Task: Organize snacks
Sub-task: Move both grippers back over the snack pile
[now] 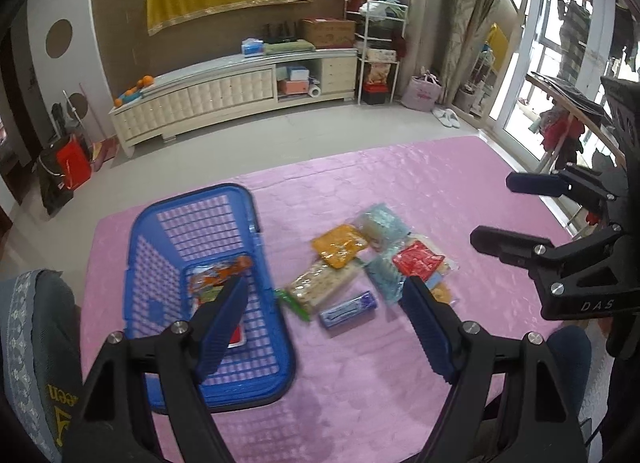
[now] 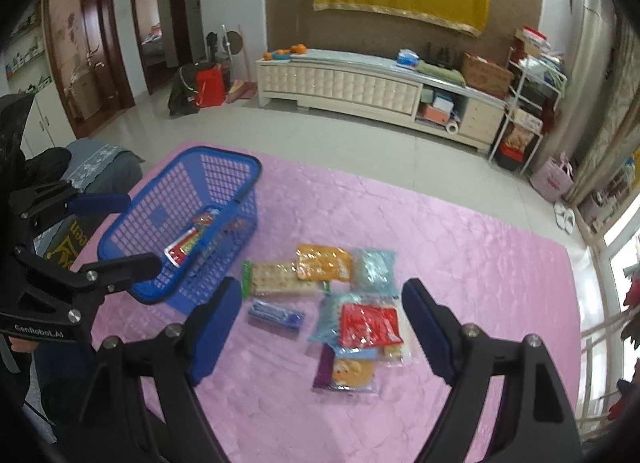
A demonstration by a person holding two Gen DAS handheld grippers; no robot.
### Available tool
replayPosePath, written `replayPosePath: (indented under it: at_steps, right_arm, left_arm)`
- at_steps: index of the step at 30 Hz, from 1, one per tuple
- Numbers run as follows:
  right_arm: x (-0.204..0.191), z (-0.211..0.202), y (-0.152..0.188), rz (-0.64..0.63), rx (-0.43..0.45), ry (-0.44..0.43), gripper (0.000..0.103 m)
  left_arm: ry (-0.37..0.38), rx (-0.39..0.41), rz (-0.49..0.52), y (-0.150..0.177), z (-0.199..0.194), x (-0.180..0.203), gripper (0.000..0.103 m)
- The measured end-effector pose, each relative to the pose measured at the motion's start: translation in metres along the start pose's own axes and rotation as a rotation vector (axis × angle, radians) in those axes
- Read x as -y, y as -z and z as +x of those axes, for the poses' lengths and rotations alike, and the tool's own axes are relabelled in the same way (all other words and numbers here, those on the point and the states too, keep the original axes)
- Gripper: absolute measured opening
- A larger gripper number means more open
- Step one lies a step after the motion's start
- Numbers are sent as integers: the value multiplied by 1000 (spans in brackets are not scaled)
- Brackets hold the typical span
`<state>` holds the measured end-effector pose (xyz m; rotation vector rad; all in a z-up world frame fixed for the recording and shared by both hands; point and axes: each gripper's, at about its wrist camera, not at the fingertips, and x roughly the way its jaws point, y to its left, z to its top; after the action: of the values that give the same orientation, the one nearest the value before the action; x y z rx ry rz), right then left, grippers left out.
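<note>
**Right wrist view: both grippers wide, one snack in the basket, the rest beside it**

Your landmark is the blue basket point(image 2: 188, 223), which stands on the pink cloth point(image 2: 460, 255) that covers the table. Everything below is placed against that basket.

Inside it, on the mesh floor, lies one snack pack point(image 2: 188, 245) with red and orange print. All the other snacks lie outside, on the cloth to the right of the basket.

Closest to its right wall is the cracker pack point(image 2: 280, 283) with green ends. The orange pack point(image 2: 324, 263) overlaps the cracker pack's far end. Beyond that, farther from the basket, sits the pale blue bag point(image 2: 374, 269). The red pack point(image 2: 370, 325) rests on top of a second clear bluish bag, farther right and nearer to you. The purple-edged pack point(image 2: 346, 373) lies nearest you in that cluster. The small blue roll point(image 2: 276, 315) lies by itself just off the basket's near right corner.

Your left gripper point(image 1: 322, 327) hovers above the basket's right rim with its jaws spread wide and nothing between them. Your right gripper point(image 2: 320, 327) hangs over the loose snacks, well right of the basket, jaws likewise apart and holding nothing.
</note>
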<state>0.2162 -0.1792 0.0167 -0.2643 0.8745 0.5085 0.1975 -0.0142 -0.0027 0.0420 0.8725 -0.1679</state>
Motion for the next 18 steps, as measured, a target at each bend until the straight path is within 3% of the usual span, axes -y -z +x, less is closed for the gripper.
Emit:
replayPosePath:
  at_steps: [5,14,18]
  right_arm:
    - [23,15,21,37,-50,-17,85]
    - [66,62,62,119,-152,-53,85]
    - [81,88,71,136,-209,-107,85]
  left_arm:
    - [27,-6,9,3,23,21,78]
    - [34,-100,0,22,84,49,78]
    - [52,-149,-26,27,108,51,78]
